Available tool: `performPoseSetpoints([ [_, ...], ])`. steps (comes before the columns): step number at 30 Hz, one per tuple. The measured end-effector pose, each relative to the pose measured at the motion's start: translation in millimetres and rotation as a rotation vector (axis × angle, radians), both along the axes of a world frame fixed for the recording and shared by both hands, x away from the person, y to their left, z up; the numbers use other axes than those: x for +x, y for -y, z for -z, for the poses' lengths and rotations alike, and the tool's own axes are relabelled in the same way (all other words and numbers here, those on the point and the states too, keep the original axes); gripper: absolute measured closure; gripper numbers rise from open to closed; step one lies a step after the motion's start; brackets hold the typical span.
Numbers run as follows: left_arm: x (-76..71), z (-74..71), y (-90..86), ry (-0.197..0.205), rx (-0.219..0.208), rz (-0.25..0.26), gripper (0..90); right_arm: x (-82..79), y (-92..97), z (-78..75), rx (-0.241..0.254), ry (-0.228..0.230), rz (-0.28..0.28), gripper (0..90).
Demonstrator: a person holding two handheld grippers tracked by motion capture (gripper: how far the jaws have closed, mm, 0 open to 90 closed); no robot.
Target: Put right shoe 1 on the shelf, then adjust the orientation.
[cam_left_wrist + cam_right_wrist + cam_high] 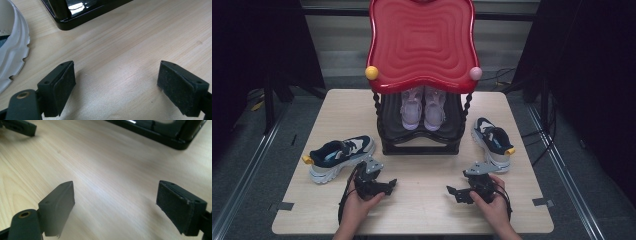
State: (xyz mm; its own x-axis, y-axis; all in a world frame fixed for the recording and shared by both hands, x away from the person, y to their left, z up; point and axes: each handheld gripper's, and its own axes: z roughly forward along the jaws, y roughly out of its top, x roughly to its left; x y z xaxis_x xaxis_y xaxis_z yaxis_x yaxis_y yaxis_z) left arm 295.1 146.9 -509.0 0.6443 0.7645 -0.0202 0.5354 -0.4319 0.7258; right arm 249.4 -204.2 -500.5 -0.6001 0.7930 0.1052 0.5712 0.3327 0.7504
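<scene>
Above the table (422,210), the high view shows both tongs resting low near the person's edge, each held in a hand. The left gripper (391,184) points inward with its jaws apart on nothing; the left sneaker (341,156), navy and cream with a thick white sole and a yellow heel tab, lies just beyond and outside of it. The right gripper (451,191) also points inward, jaws spread and empty, with the right sneaker (493,143) just beyond it on its outer side. Ahead of both tongs stands a glossy black shoe rack (422,135) under a rippled red top, with a pale lilac pair (424,107) on its shelf.

From the left gripper view, the black felt-faced pads (64,85) stand wide over bare pale wood grain. The sneaker's ridged white sole (15,50) curves in at the jaws' left, and the rack's shiny base corner (72,22) sits ahead.

From the right gripper view, the pads (175,207) are likewise released over the wood, the rack's base (160,135) ahead to the right.

Each sneaker is probably light, with a soft, yielding upper and a firm rubbery sole; pinching the padded heel collar or the side wall would likely hold best, since the smooth sole edge could slip.
</scene>
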Motion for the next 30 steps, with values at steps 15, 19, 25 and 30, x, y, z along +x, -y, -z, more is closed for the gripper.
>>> performPoseSetpoints([
  [15,-0.1,-0.1,-0.1,0.000,0.002,-0.001,14.4,-6.1,0.3,9.6,-0.083,0.008,-0.039,13.3],
  [19,-0.1,-0.1,-0.1,0.000,0.001,-0.001,14.4,-6.1,0.3,9.7,-0.088,0.008,-0.046,13.1],
  [25,0.1,-0.1,-0.2,-0.002,-0.001,0.001,14.2,-6.0,0.6,9.7,-0.090,0.009,-0.050,13.0],
  [30,0.5,-1.3,-0.1,0.000,0.013,0.008,16.0,-5.8,0.9,9.8,-0.090,0.010,-0.054,13.0],
])
